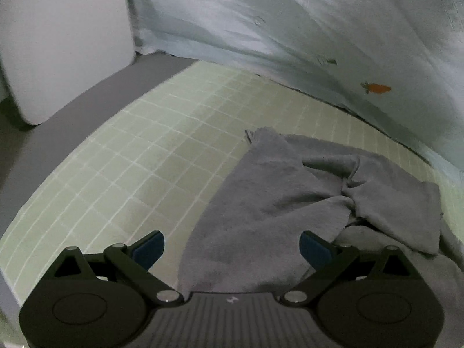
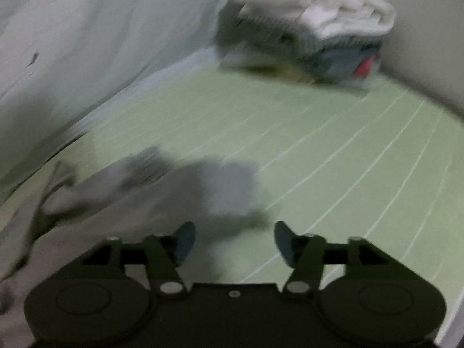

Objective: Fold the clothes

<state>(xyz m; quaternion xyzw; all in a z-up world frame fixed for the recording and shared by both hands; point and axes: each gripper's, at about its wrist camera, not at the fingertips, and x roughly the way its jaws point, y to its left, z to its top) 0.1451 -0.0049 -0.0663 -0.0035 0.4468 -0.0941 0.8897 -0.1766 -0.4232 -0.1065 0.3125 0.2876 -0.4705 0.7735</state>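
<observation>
Grey garment [image 1: 284,191] lies crumpled on the green checked sheet [image 1: 130,159], beside a carrot-print quilt [image 1: 290,23]. My left gripper [image 1: 232,248] hangs wide open over its near edge, holding nothing. My right gripper [image 2: 235,243] is also spread and empty. Folded stack [image 2: 313,29] sits well apart.

Left gripper [image 1: 232,246]: black body, ribbed centre plate with a small white mark, two round side discs, silver pivot pins, blue pads [image 1: 148,249] on angled black fingers. Right gripper [image 2: 235,243]: seemingly the same build, blurred; blue pads [image 2: 184,240], silver pins.
</observation>
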